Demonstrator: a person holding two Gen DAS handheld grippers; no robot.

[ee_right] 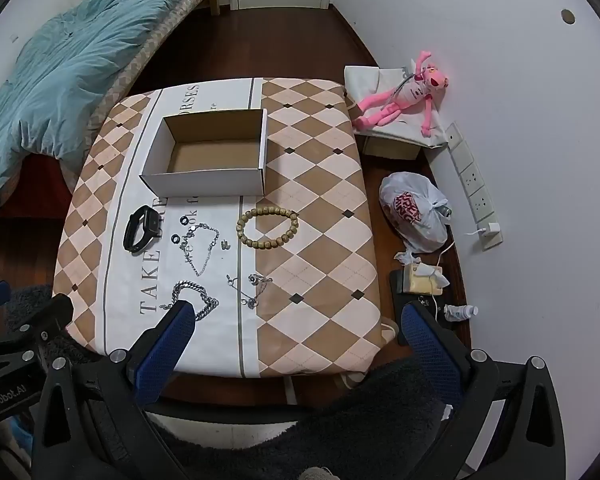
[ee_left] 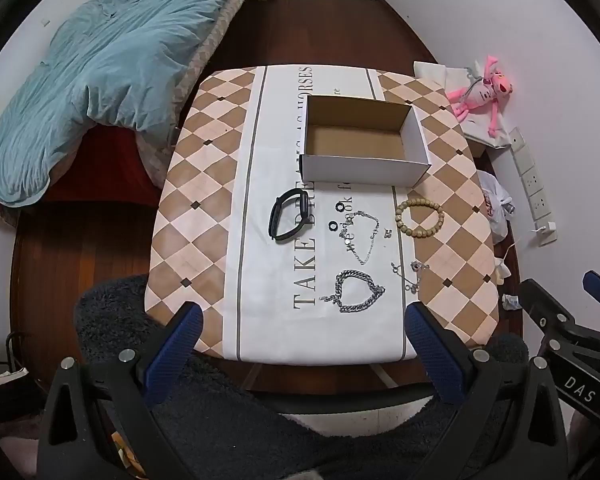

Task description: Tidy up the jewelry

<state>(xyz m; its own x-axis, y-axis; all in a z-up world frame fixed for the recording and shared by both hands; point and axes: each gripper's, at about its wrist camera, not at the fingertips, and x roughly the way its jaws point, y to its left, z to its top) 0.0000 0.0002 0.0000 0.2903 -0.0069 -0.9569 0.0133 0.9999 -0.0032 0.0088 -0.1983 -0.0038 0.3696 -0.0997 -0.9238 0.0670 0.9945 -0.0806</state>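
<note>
Jewelry was seen laid out on the near half of the cloth-covered table [ee_left: 204, 184], none of it yet in the open cardboard box [ee_left: 364, 168] that stood empty toward the far side. A black watch [ee_left: 290, 216] lay just in front of the box's near left corner; two small black rings [ee_left: 336, 216], a thin silver chain [ee_left: 364, 236] and a wooden bead bracelet [ee_left: 420, 218] were spread to its right, with a heavy silver chain [ee_left: 356, 290] and a fine necklace [ee_left: 410, 276] nearest the table's front edge. The left gripper [ee_left: 304, 320] and the right gripper [ee_right: 296, 320] were both held above the near edge with fingers spread wide and nothing between them. The task was judged to be at its very start, with the first pick not yet made. The next move was judged to call for lowering one gripper over a near piece, probably the heavy silver chain, and closing on a bunched section so that the links would not slip free.
</note>
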